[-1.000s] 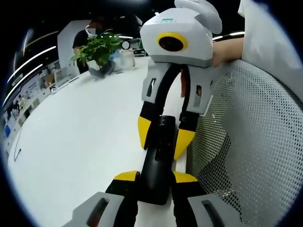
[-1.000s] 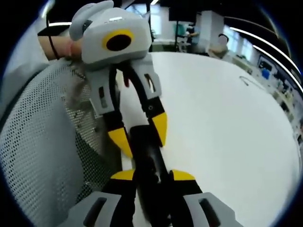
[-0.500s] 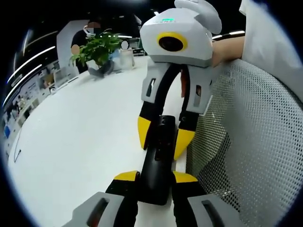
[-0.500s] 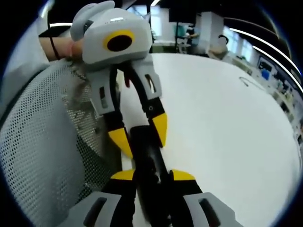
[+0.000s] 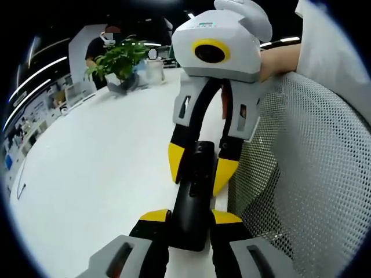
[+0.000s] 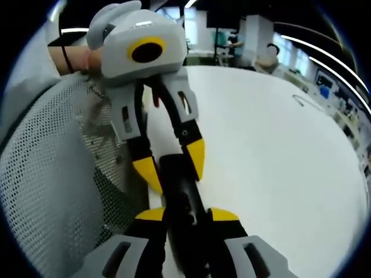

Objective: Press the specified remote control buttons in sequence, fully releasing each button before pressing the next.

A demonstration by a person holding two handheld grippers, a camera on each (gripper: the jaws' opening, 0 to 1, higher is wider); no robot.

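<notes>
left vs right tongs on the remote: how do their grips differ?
Left tongs clamp the black remote at its near end in the left gripper view; right tongs clamp its far end, pointing back. The mesh chair back lies beside both. Shared: yellow tips, both shut on the remote.

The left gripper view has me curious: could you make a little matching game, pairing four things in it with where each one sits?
Things:
1. remote control
2. potted plant
3. mesh chair back
4. right gripper

Places:
A. at the far end of the white table
B. along the right side of the view, beside the table edge
C. reaching in from the top, its yellow tips either side of the far end of the black bar
D. held at its near end between the left gripper tips

Pairs: 1-D, 2-A, 3-B, 4-C
</notes>
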